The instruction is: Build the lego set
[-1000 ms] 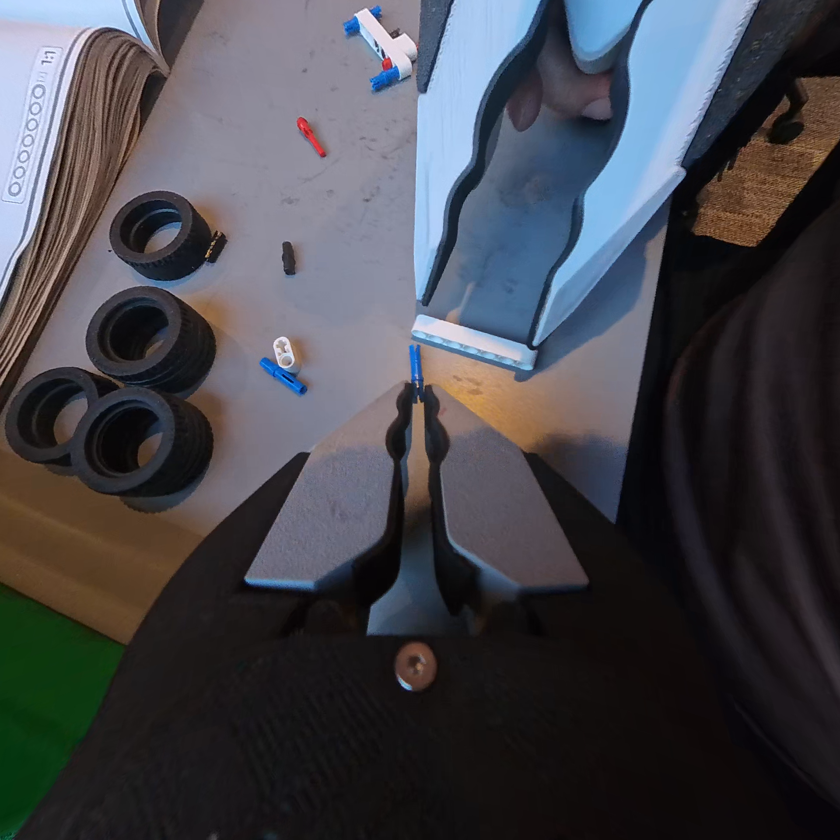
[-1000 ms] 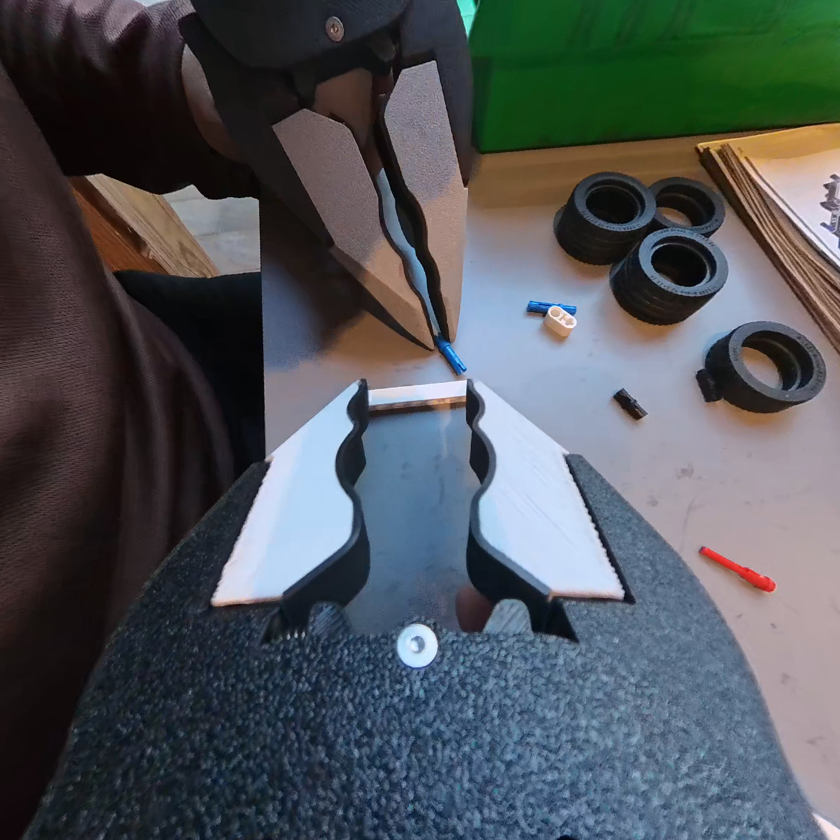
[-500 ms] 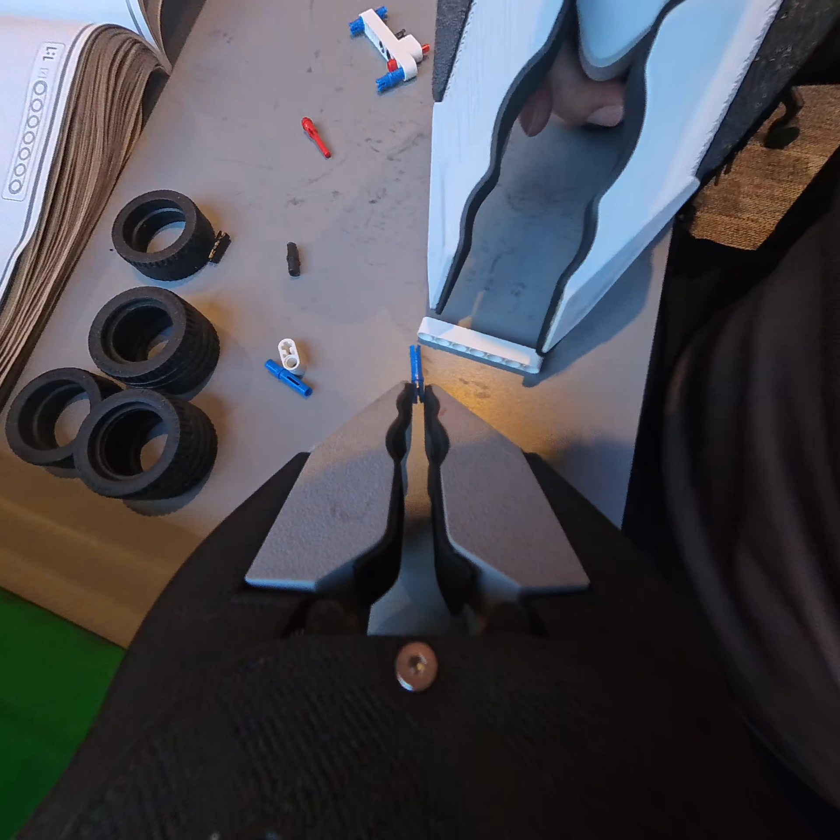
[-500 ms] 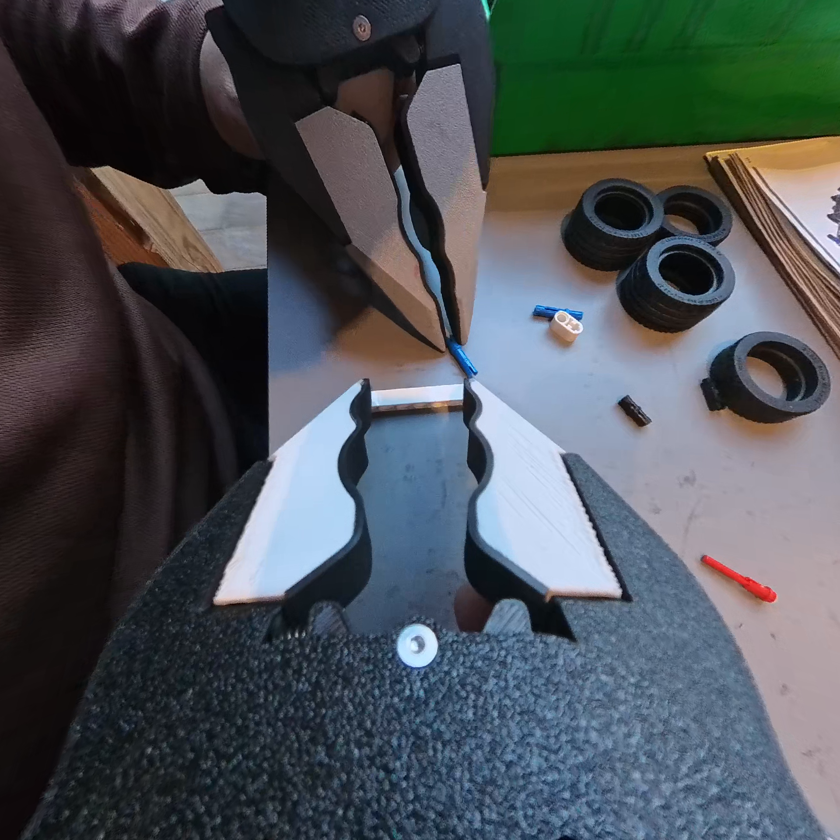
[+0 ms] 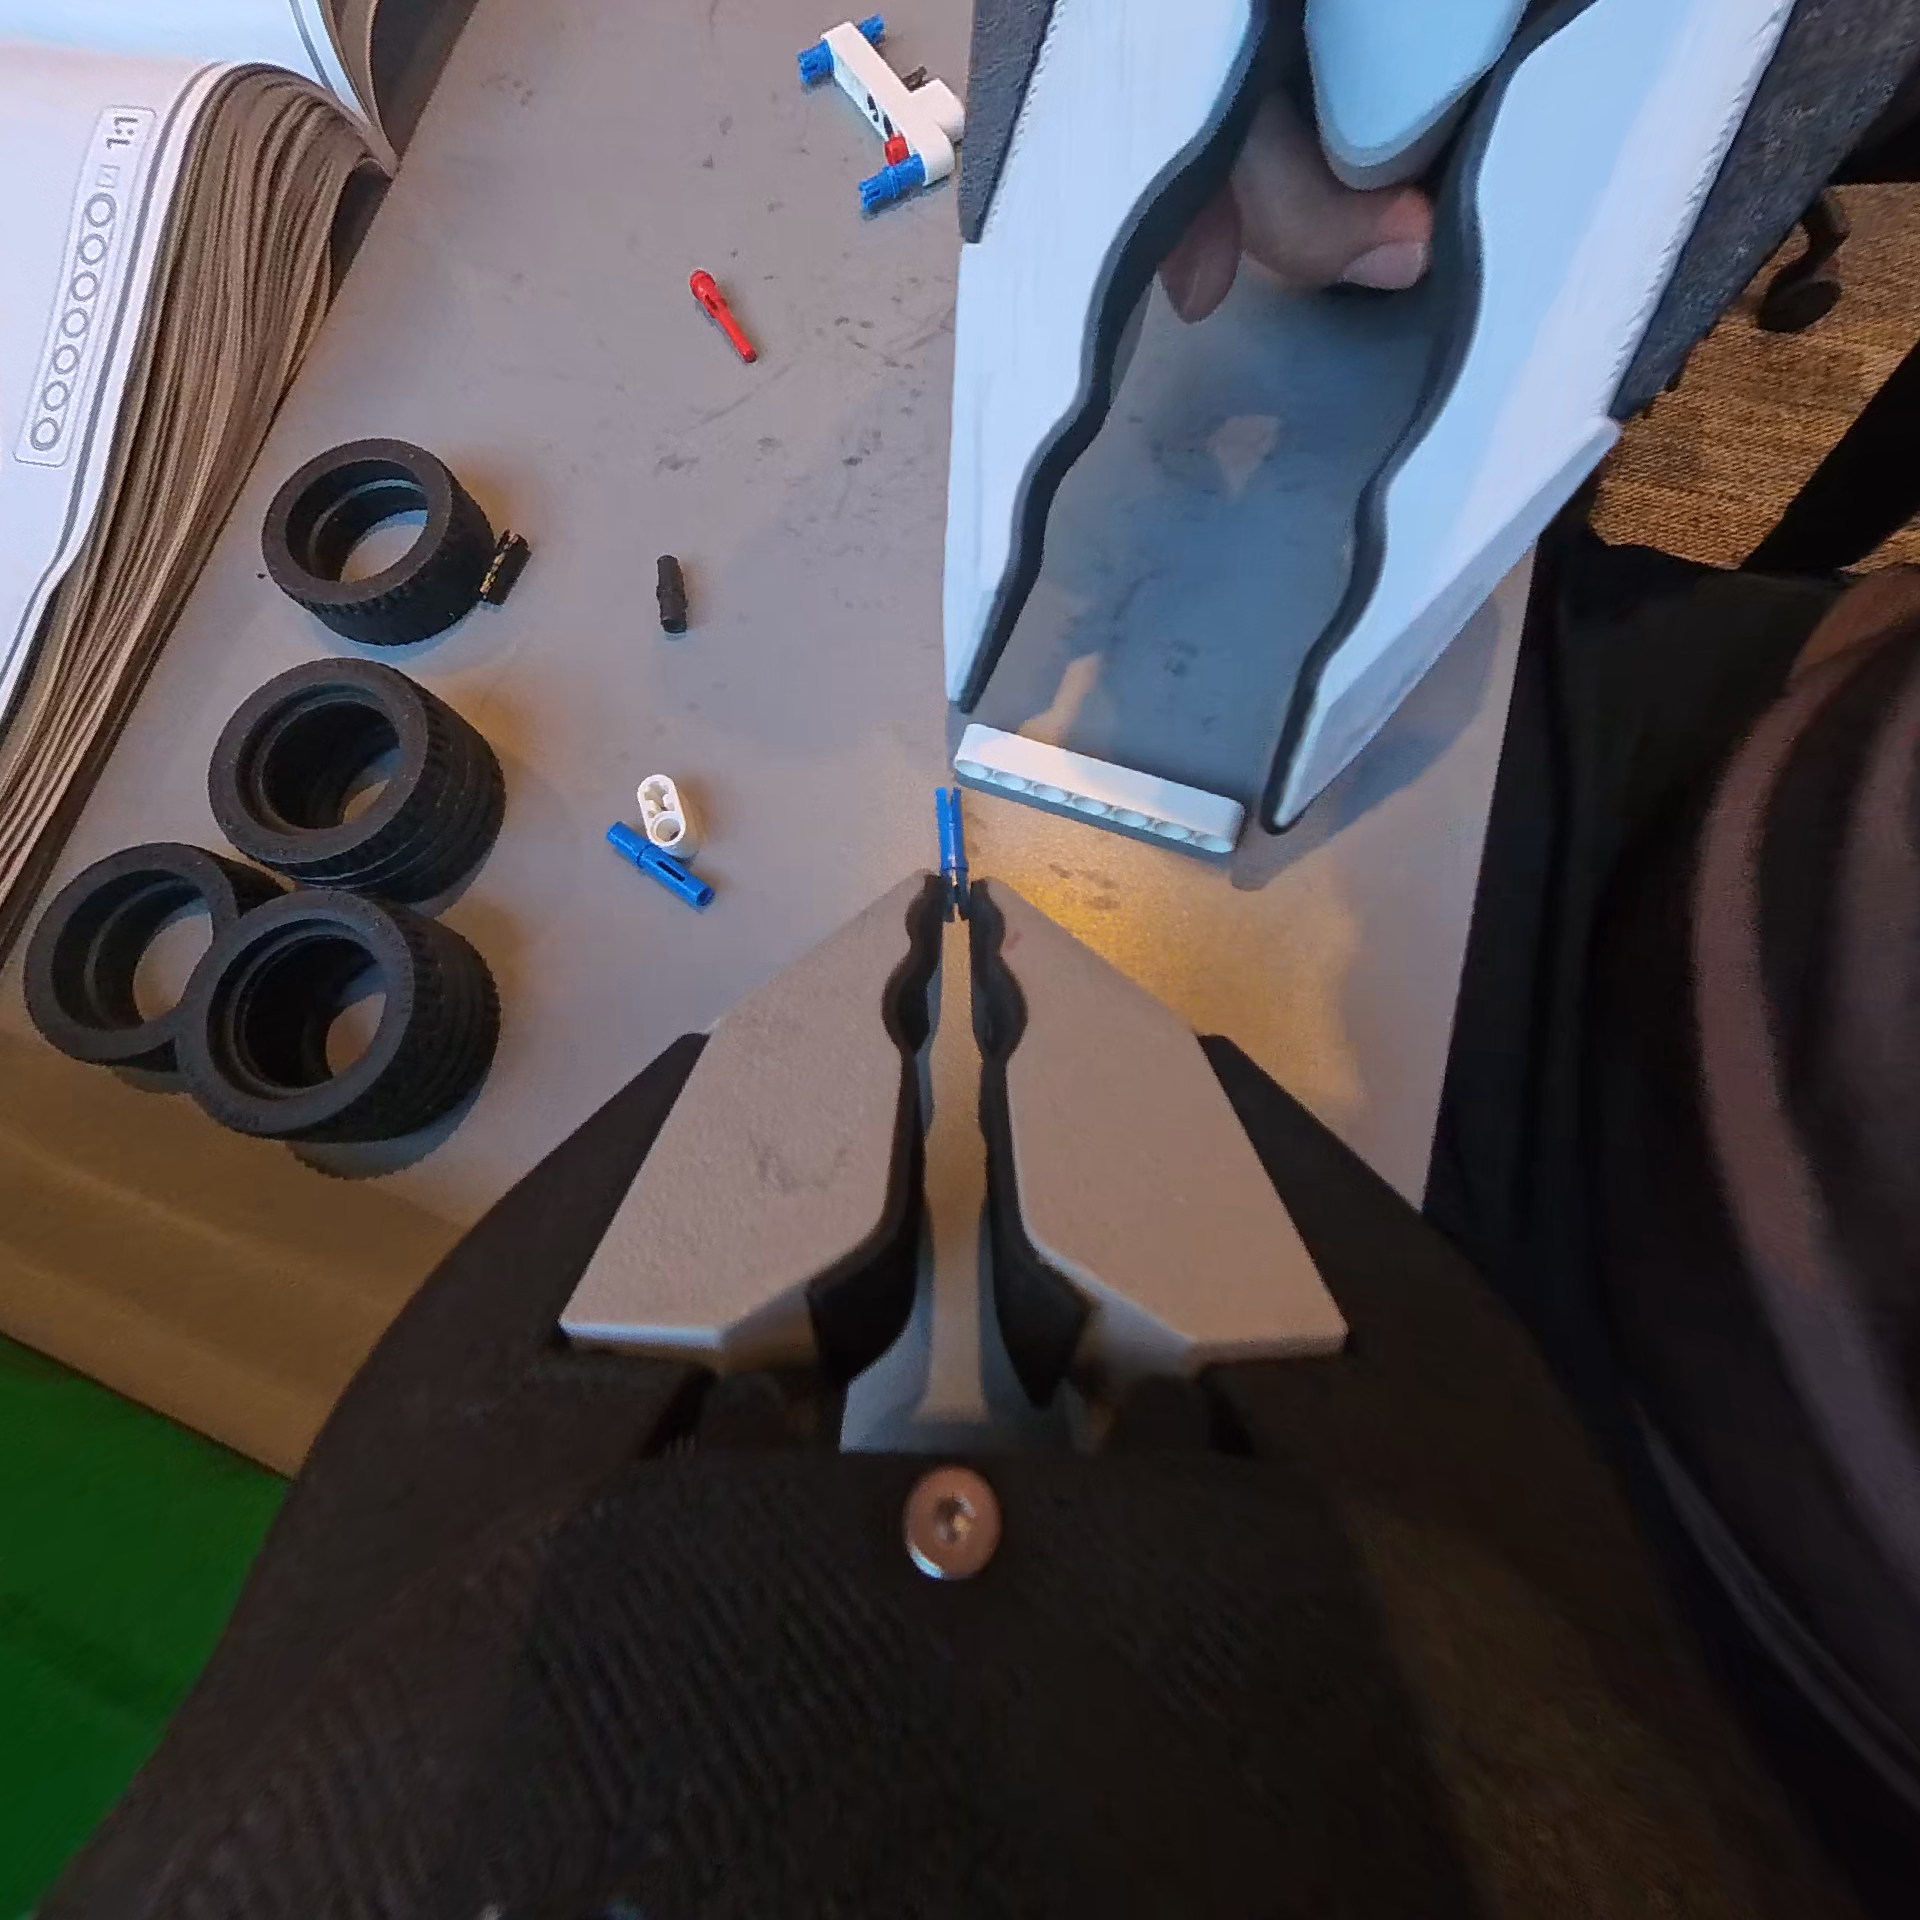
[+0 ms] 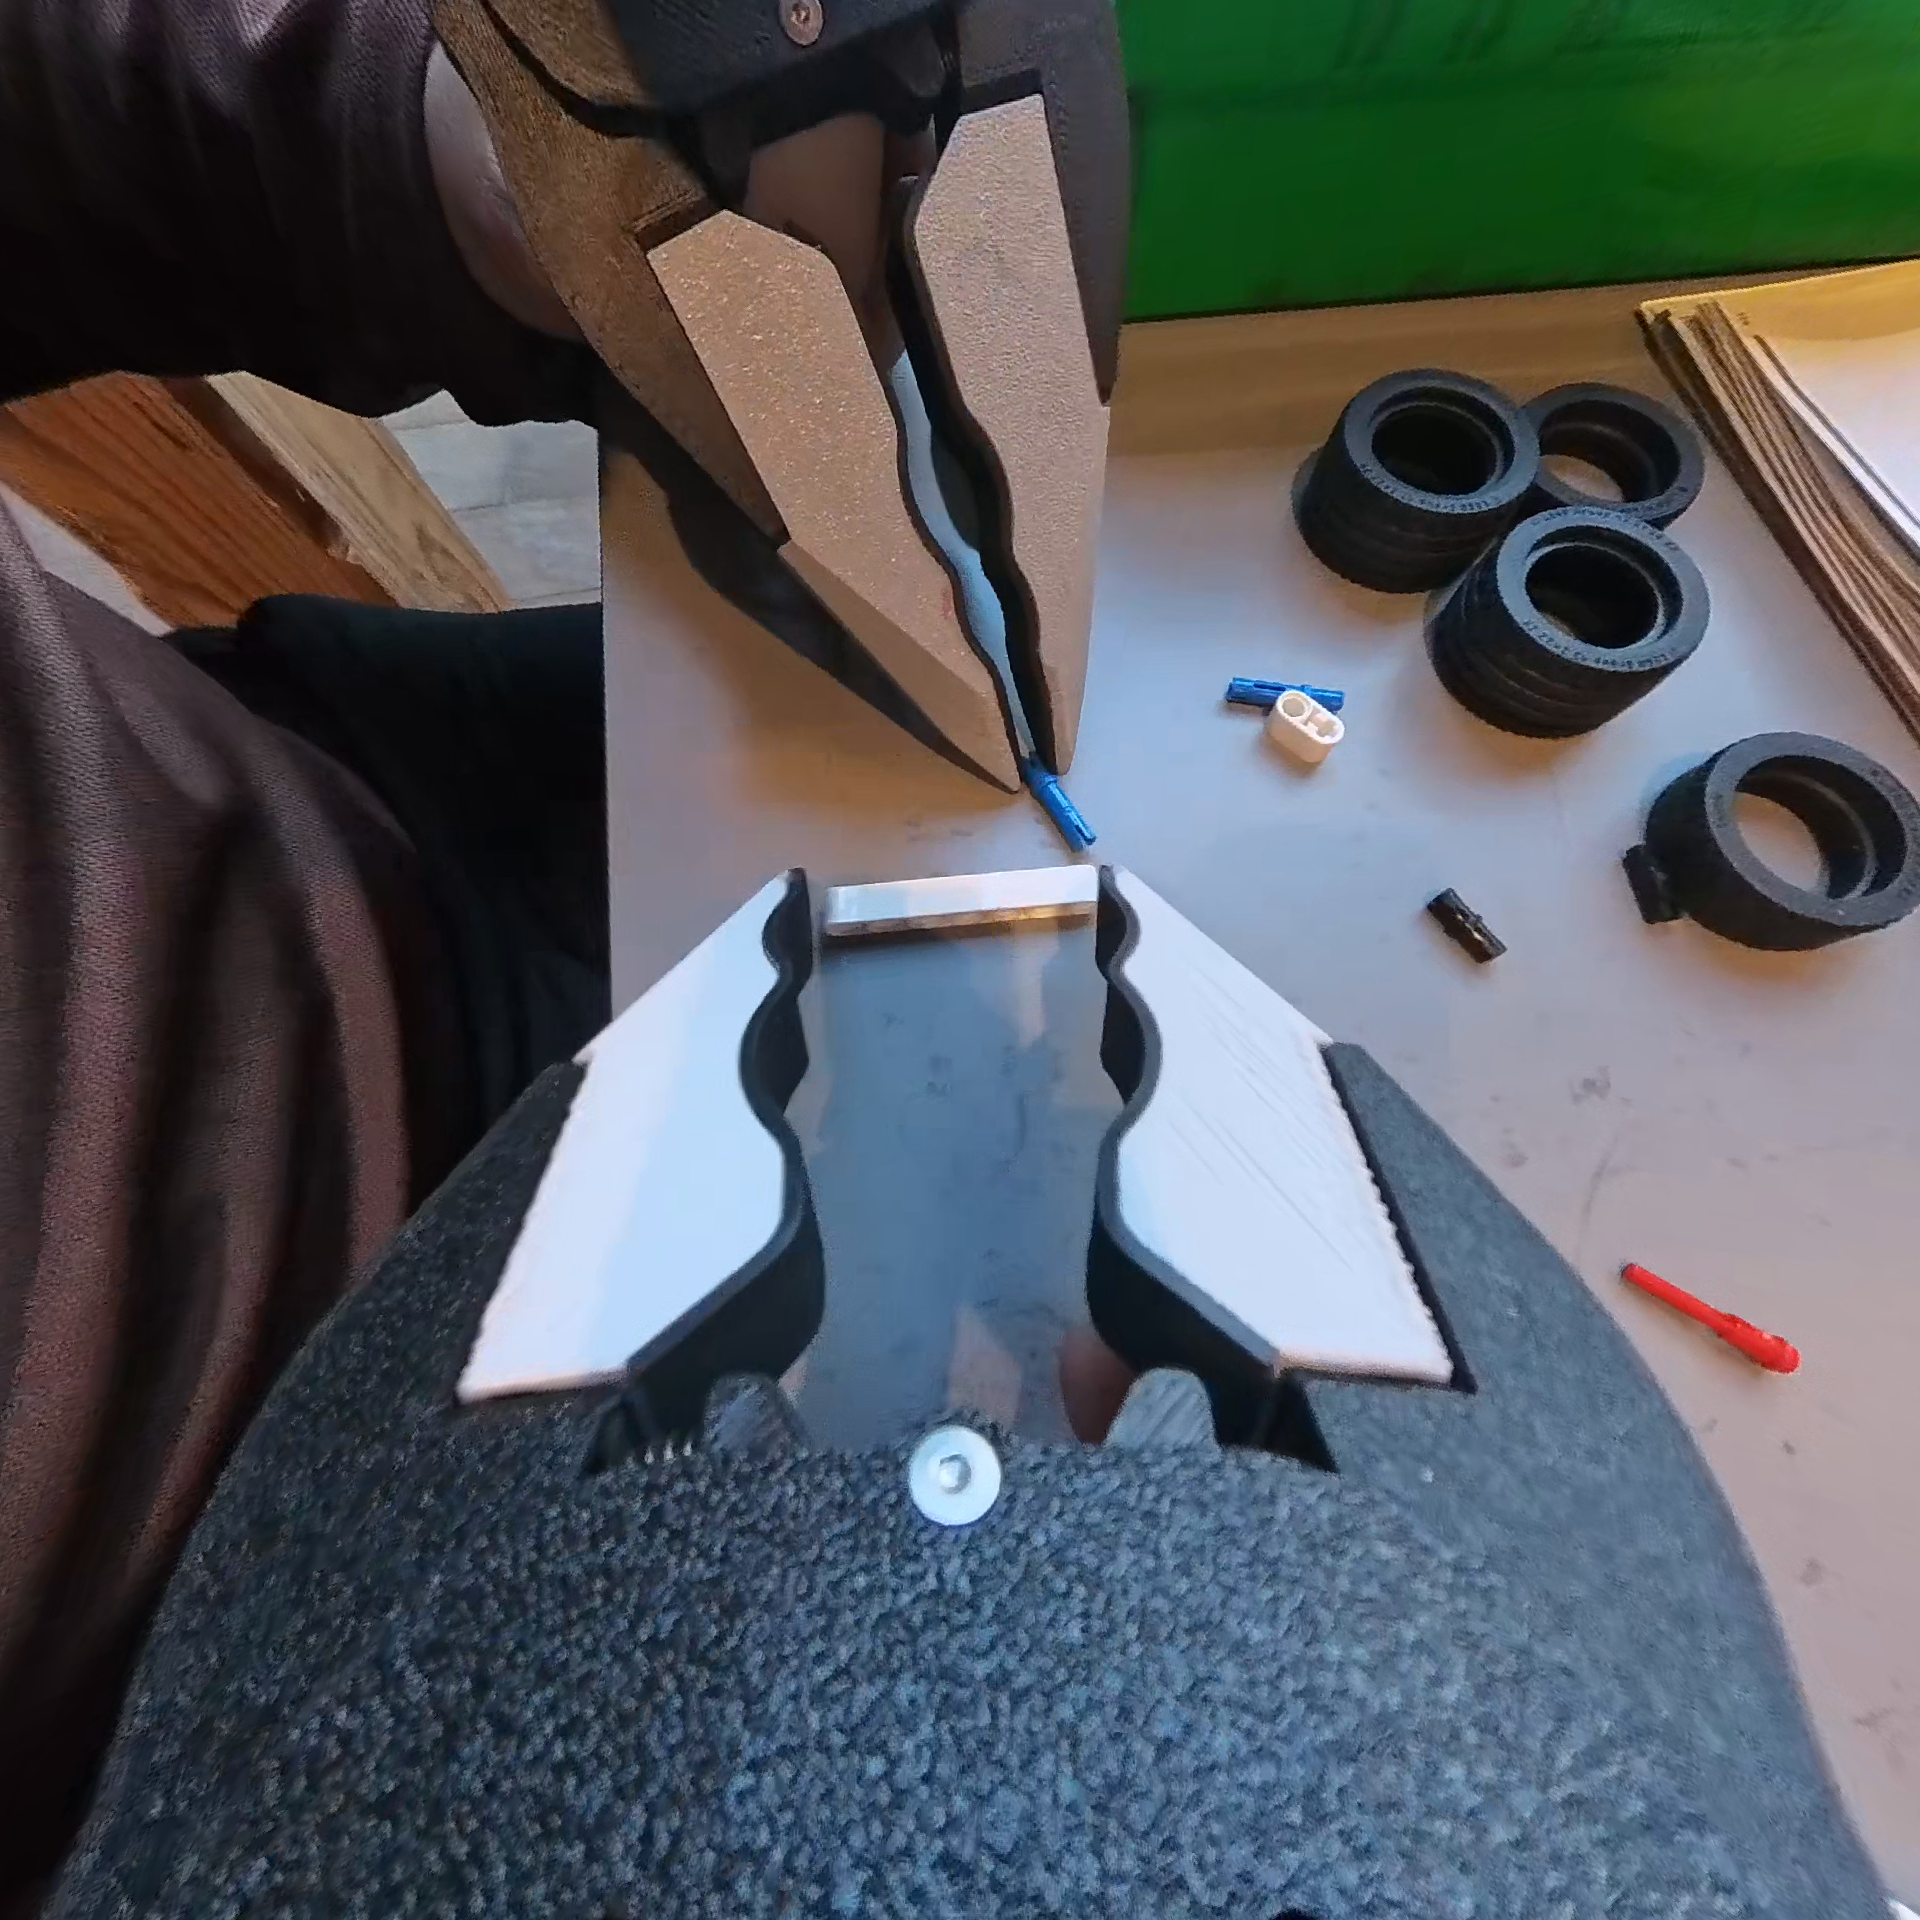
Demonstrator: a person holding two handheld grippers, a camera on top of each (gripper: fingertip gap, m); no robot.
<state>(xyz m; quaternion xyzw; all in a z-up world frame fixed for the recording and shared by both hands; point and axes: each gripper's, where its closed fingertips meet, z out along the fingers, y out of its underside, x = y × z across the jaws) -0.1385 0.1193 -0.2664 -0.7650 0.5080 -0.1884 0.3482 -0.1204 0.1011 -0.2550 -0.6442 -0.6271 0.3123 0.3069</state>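
Grey table (image 5: 582,436): left gripper (image 5: 958,902) pinches blue pin (image 5: 948,831) (tyres (image 5: 358,790) aside), right gripper (image 6: 961,902) clamps white beam (image 6: 961,898).

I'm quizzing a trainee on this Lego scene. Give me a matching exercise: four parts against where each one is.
Parts:
1. blue pin
2. white beam
3. red pin
4. black pin

Places:
A. lying alone near the far subassembly
B. between the right gripper's fingertips
C. in the left gripper's tips
D. right of a single tyre

Pairs: 1-C, 2-B, 3-A, 4-D
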